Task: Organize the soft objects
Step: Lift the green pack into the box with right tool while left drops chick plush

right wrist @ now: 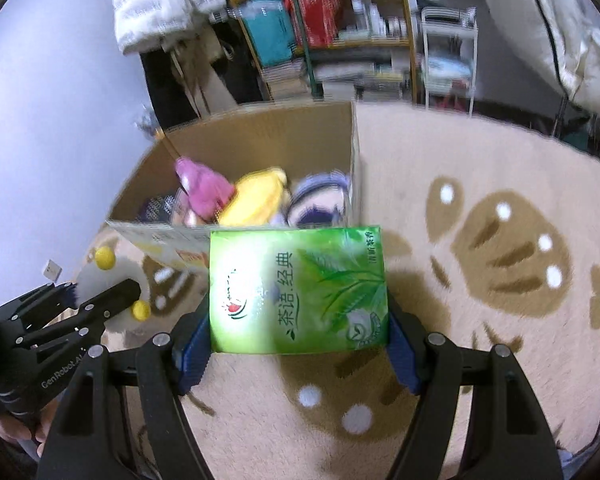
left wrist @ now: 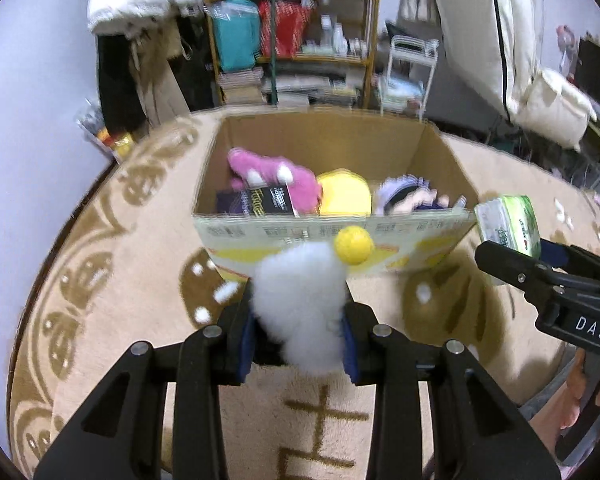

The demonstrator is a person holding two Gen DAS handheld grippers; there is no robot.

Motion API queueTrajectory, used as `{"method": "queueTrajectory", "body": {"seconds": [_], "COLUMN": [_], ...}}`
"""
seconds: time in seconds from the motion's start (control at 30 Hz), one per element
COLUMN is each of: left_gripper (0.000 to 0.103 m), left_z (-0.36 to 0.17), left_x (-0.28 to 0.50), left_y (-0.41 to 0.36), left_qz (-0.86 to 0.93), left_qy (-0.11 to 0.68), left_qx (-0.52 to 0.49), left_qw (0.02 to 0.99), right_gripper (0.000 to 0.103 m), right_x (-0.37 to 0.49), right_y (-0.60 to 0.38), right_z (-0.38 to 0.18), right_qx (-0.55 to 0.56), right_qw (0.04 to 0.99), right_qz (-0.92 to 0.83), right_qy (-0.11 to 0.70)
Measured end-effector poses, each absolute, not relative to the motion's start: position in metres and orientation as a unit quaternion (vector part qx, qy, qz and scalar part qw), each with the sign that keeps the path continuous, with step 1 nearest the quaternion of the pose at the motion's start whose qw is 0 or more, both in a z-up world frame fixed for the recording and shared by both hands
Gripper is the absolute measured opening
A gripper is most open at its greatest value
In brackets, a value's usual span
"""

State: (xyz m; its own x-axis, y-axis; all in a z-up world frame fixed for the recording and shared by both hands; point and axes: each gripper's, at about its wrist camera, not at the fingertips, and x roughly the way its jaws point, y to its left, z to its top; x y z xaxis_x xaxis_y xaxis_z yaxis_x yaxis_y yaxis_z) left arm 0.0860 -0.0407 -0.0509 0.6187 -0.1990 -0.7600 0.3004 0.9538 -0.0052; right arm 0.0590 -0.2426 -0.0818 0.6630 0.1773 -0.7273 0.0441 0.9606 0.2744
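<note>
Left gripper (left wrist: 298,334) jaws clamp a fluffy white plush (left wrist: 300,304) with round yellow knobs, just short of the cardboard box's (left wrist: 332,236) near wall. Right gripper (right wrist: 298,340) jaws squeeze a glossy green rectangular tissue pack (right wrist: 298,290) near the box's right corner. Pink, yellow, purple plushes sit inside; beige pile rug (right wrist: 480,184) below.

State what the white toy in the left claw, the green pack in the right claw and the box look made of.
White toy: fluffy plush, fuzzy outline. Green pack: glossy plastic film, glare patches, likely tissues. Box: matte brown corrugated cardboard, printed front.
</note>
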Motion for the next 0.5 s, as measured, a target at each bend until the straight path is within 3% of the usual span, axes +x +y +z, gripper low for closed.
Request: {"method": "queueTrajectory", "body": {"seconds": [0.23,0.5], "left_gripper": [0.034,0.034], "left_z": [-0.012,0.018], "left_x": [0.081,0.083], "left_y": [-0.024,-0.023], "left_qz": [-0.107,-0.101], "left_qy": [0.305,0.247], "left_qx": [0.06,0.067], "left_qw": [0.945,0.961], "right_gripper": [0.078,0.078], "right_x": [0.053,0.051], "right_y": [-0.224,-0.215], "right_z": [-0.047,-0.012], "right_qx": [0.105,0.086], "right_qw": [0.938,0.958], "right_qz": [0.047,0.059], "right_qy": [0.326,0.267]}}
